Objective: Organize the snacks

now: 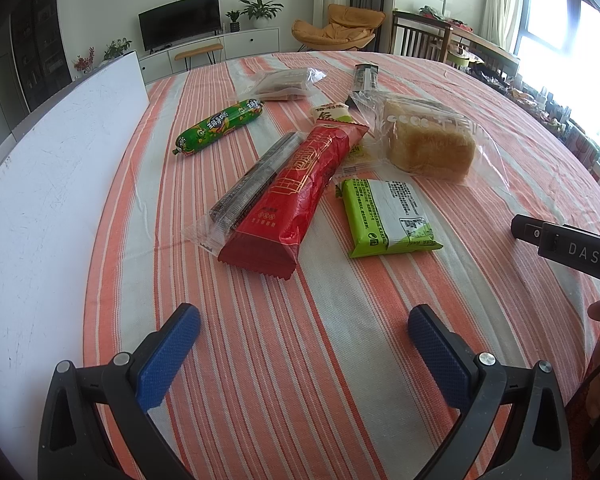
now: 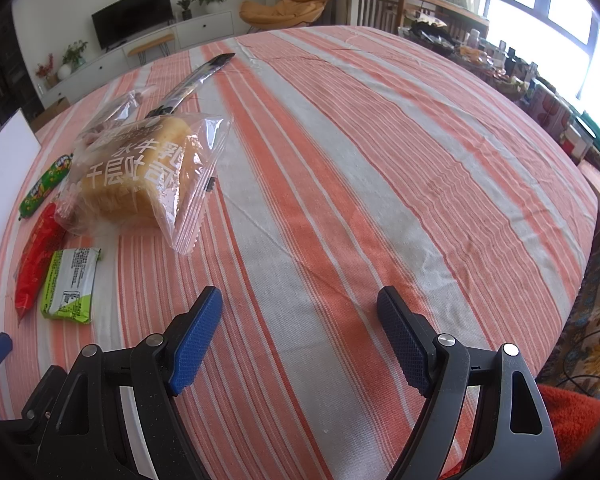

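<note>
We can read the letters "DAS" in white on the black gripper body just right of the green snack packet. Beyond that packet, the clear bread bag carries large white Chinese characters, among them "水牛乳" and "千层". The packet's own white label holds print too small for us to read.

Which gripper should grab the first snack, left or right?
Left. The left gripper is open and faces the snack pile, with the red packet straight ahead. The right gripper, also open, faces bare tablecloth; snacks lie off to its left.
</note>
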Demonstrator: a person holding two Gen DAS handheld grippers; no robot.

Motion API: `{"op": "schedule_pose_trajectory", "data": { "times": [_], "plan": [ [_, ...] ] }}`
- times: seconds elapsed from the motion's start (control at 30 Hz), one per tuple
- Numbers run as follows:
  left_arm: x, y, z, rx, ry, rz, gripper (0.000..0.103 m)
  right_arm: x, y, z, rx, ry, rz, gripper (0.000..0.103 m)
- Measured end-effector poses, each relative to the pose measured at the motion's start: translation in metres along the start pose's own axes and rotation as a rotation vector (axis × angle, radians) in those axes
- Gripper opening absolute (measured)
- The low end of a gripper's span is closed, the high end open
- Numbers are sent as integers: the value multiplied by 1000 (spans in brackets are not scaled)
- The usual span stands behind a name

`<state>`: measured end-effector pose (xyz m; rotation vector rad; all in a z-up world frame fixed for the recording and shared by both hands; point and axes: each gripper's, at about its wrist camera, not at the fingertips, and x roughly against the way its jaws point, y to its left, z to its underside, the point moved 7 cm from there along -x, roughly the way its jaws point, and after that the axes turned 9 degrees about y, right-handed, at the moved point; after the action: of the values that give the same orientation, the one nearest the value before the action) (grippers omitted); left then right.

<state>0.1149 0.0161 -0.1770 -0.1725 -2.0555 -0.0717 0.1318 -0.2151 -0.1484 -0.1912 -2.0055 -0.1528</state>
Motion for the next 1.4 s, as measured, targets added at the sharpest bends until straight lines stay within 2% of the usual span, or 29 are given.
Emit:
{"op": "schedule_pose_trajectory", "data": {
  "times": [0.2, 0.3, 0.47, 0.57, 0.67, 0.77, 0.83, 0.87, 0.97, 1.07, 1.1, 1.17, 1.27, 1.4],
  "plan": [
    [0, 0, 0, 0, 2, 3, 102, 0, 0, 0, 0, 0, 0, 83],
    [2, 4, 3, 5, 32, 16, 102, 0, 0, 0, 0, 0, 0, 83],
    [25, 21, 7, 123, 48, 133, 102, 0, 0, 0, -1, 0, -1, 83],
    [35, 32, -8, 141, 47, 109, 102, 0, -1, 0, 0, 0, 0, 84],
    [39, 37, -30, 105, 29, 49, 91, 0, -1, 0, 0, 0, -1, 84],
    [29, 37, -48, 45, 62, -6, 72, 0, 0, 0, -1, 0, -2, 84],
    [23, 45, -60, 77, 71, -38, 51, 0, 1, 0, -2, 0, -4, 84],
    [20, 53, -66, 123, 67, -34, 48, 0, 2, 1, -2, 0, -6, 84],
    [6, 72, -83, 225, 61, -4, 47, -1, 3, 1, -5, 0, -13, 84],
    [-18, 76, -87, 181, 127, -31, 48, -1, 3, 0, -7, 0, -17, 84],
    [-16, 72, -91, 161, 85, -13, 48, -1, 3, 0, -6, 0, -17, 84],
    [-17, 66, -94, 110, 75, -7, 48, -1, 3, 0, -7, 0, -18, 84],
    [-23, 50, -91, 43, 128, 53, 48, -1, 4, 0, -7, -1, -17, 84],
    [-25, 47, -83, 1, 125, 17, 47, 0, 2, 0, -7, 0, -19, 84]
  ]
}}
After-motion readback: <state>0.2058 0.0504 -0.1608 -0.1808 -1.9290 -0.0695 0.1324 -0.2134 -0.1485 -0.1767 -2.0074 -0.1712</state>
